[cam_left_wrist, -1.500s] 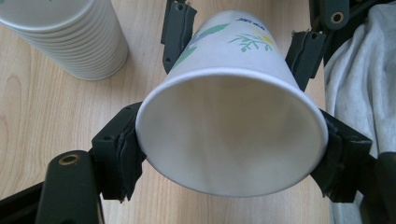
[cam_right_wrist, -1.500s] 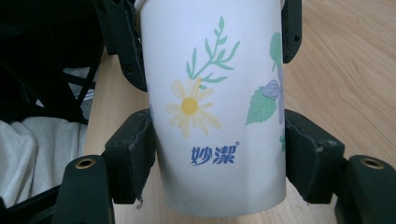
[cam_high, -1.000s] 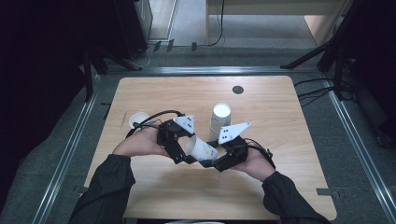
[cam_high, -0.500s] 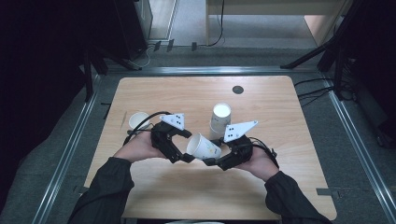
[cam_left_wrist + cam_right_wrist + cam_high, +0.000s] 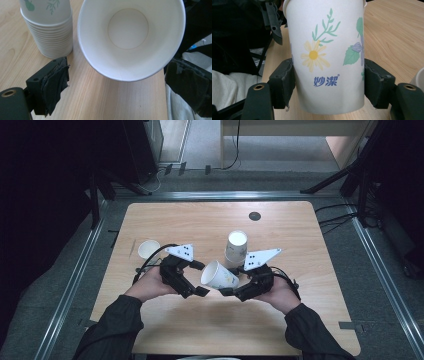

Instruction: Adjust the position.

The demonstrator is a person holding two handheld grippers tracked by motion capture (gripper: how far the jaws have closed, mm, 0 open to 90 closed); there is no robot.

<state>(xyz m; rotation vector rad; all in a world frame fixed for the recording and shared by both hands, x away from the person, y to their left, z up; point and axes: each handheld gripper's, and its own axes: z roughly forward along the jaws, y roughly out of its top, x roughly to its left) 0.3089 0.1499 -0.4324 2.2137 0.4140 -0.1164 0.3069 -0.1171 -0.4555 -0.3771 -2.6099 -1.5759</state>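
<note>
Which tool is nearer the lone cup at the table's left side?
Left. The left tool sits just right of and below the lone cup; the right tool, gripping a tilted cup, is farther right.

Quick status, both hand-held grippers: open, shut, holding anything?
Left hand-held gripper: open, holding nothing; its jaws stand wide before the cup's mouth.
Right hand-held gripper: shut on the paper cup, jaws pressed to its sides.
</note>
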